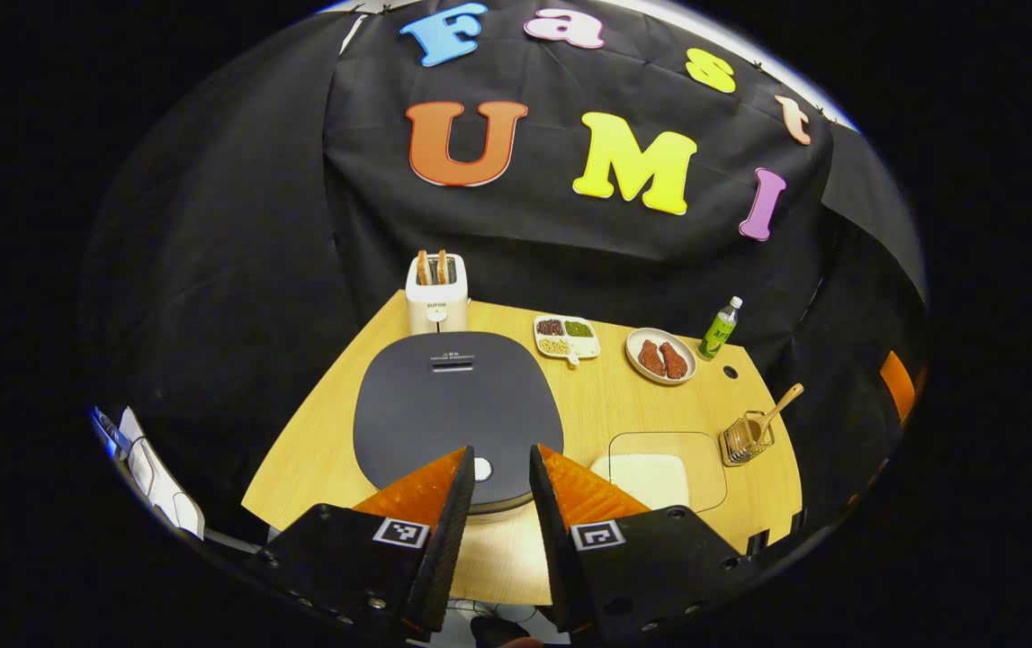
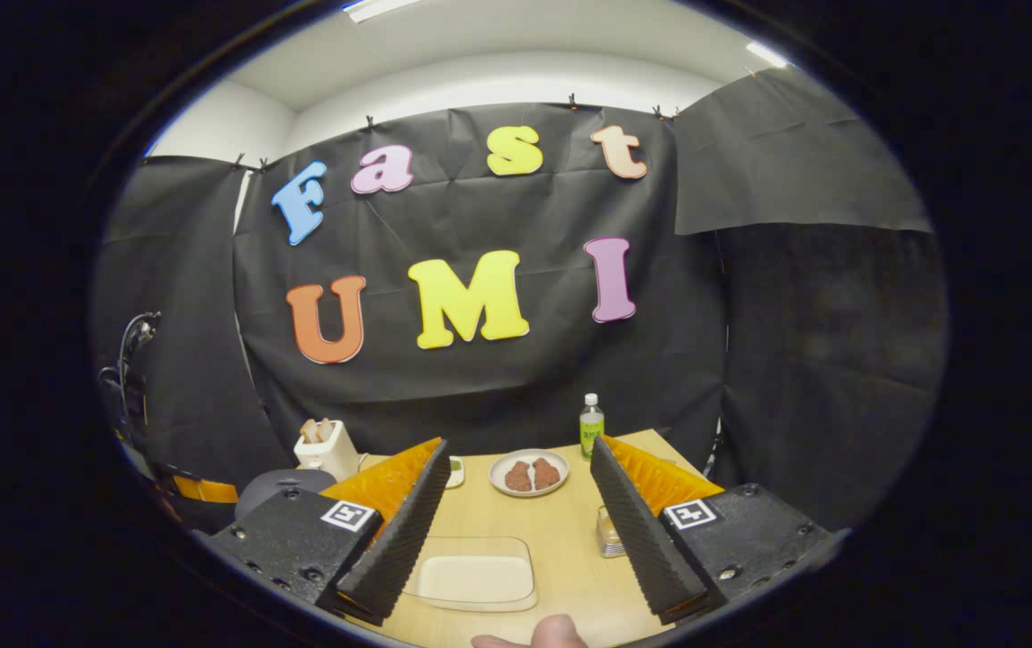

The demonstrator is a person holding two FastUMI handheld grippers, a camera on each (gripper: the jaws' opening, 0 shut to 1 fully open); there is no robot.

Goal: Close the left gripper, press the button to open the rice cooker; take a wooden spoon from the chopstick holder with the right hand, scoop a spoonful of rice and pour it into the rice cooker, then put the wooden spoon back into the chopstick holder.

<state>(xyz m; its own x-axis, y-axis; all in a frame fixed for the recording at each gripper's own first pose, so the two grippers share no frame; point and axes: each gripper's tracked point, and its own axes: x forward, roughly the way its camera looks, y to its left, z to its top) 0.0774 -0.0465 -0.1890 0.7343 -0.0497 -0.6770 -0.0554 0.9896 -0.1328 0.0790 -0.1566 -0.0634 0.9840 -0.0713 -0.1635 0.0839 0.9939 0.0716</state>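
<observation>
At the bottom of the left gripper view, the left gripper hangs narrowly parted over the cooker button, spoon in its holder at right; right gripper gapes wide.

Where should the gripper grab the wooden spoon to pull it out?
Probably the bare handle of the wooden spoon, coming from above: it sticks up and leans out of the chopstick holder, while the bowl end sits down inside the wire.
</observation>
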